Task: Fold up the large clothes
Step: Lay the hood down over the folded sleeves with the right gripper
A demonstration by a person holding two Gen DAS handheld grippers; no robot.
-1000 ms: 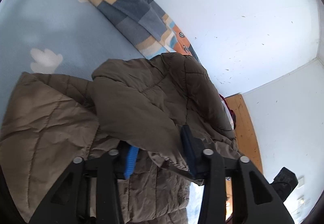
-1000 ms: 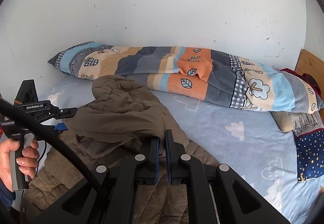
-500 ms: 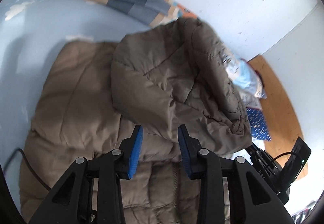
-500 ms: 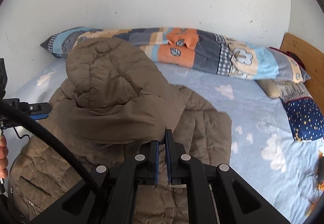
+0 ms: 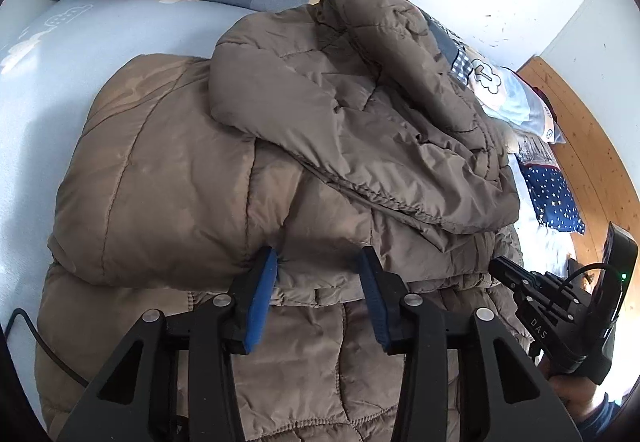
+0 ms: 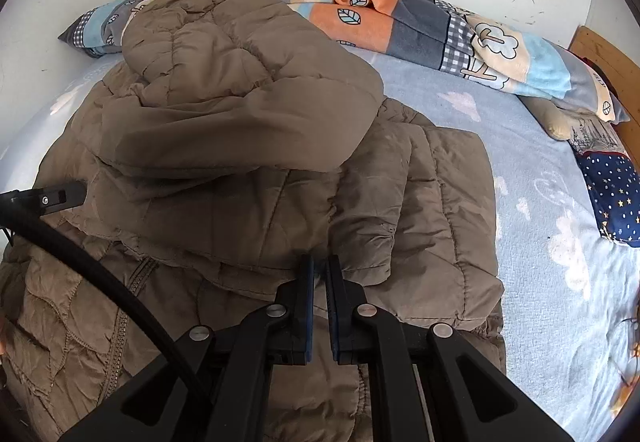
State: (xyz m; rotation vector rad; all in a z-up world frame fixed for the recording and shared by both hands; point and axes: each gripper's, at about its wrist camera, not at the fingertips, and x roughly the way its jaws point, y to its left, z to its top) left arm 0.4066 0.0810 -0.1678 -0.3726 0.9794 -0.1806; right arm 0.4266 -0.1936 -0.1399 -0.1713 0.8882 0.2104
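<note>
A large brown quilted jacket [image 5: 248,178] lies on the bed with its hood and upper part folded down over the body; it also shows in the right wrist view [image 6: 248,146]. My left gripper [image 5: 318,262] is open, its blue pads just at the folded edge, holding nothing. My right gripper [image 6: 320,266] has its jaws nearly closed with a thin gap, right at the folded edge; I cannot tell whether fabric is pinched. The right gripper also shows in the left wrist view [image 5: 520,282].
The jacket lies on a light blue bed sheet [image 6: 532,178]. A rolled patchwork blanket [image 6: 440,26] runs along the white wall. A dark blue star pillow [image 6: 612,194] and wooden headboard [image 5: 592,146] are to the right. A black cable [image 6: 104,282] crosses the jacket.
The hood and upper part of the jacket came down over the body. My left gripper let go of the fabric and opened. Both grippers drew back to the folded edge.
</note>
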